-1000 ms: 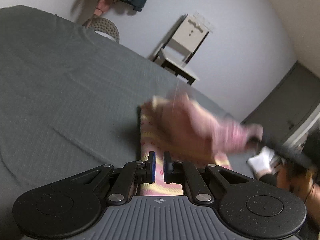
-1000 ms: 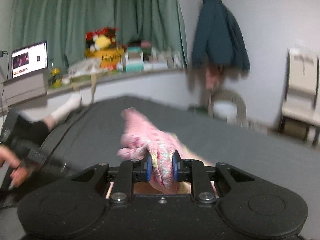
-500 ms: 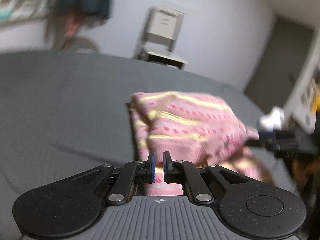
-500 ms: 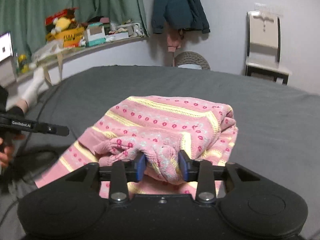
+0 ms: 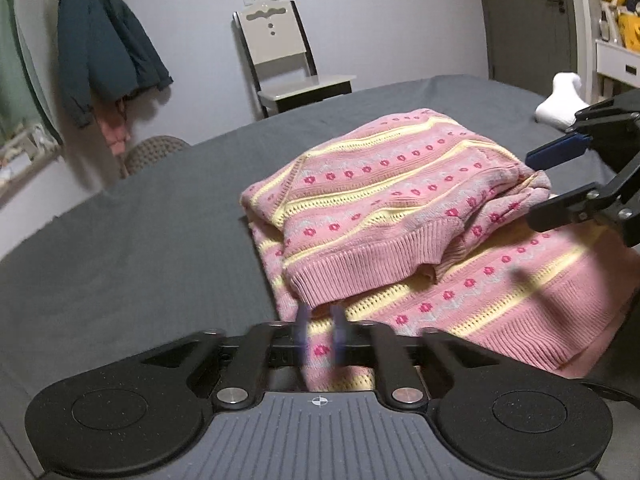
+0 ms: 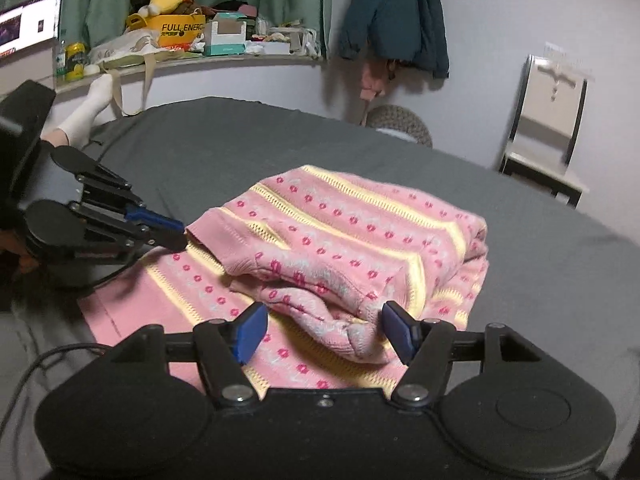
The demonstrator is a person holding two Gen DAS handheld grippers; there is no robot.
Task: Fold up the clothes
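My right gripper (image 6: 324, 332) has its blue pads spread wide and still opening, with a bunched fold of the pink patterned sweater (image 6: 340, 240) lying loose between them, touched by neither pad. My left gripper's (image 5: 320, 334) fingers show only as a motion blur just in front of the sweater's ribbed hem; the jaws are parting, and I cannot tell whether cloth sits between them. The sweater lies folded over itself on the grey bed (image 5: 140, 240), towards its near edge, the upper layer doubled back on the lower. The left view cuts off the sweater's right side behind the right gripper. Only the right view shows the cluttered shelf (image 6: 208, 56) and laptop screen (image 6: 28, 24); both show the chair (image 5: 280, 48) and hanging jacket (image 5: 100, 48).
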